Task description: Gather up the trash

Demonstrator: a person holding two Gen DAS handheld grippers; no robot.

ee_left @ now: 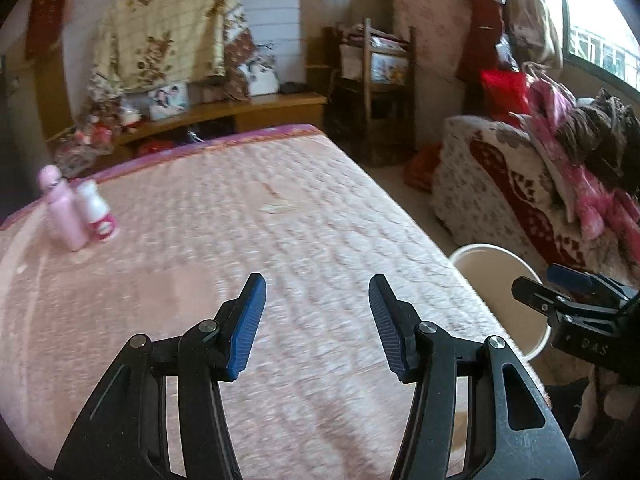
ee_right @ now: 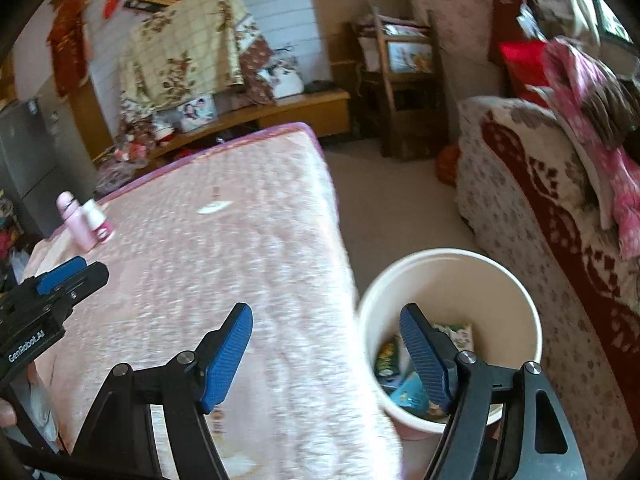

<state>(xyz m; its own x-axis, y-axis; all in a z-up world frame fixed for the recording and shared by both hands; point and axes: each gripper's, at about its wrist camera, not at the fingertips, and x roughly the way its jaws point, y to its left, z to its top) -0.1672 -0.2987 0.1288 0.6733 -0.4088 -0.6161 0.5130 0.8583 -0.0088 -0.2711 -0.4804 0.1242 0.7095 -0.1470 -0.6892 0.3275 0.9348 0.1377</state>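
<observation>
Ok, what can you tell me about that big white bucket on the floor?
The white bucket is round, smooth and looks like plastic, with a thick rolled rim. It stands upright on the pale floor, right beside the pink bed and near the flowery sofa. Its top is open, with no lid. At the bottom lie colourful wrappers, green and blue ones. The right gripper hovers open by its rim, not touching it.

Daylight is pouring in from a window [ee_left: 600, 40] at two o'clock in the left wrist view, blowing out to white glare there. The room is staying evenly bright, with only soft shadows. Motion blur is smearing the bed [ee_left: 240, 220] and the bottles [ee_left: 76, 212] at nine o'clock; the bucket [ee_right: 448, 272] rim is blurring too. Fisheye distortion is bending edges, and dark vignetting is ringing both views' corners.
</observation>
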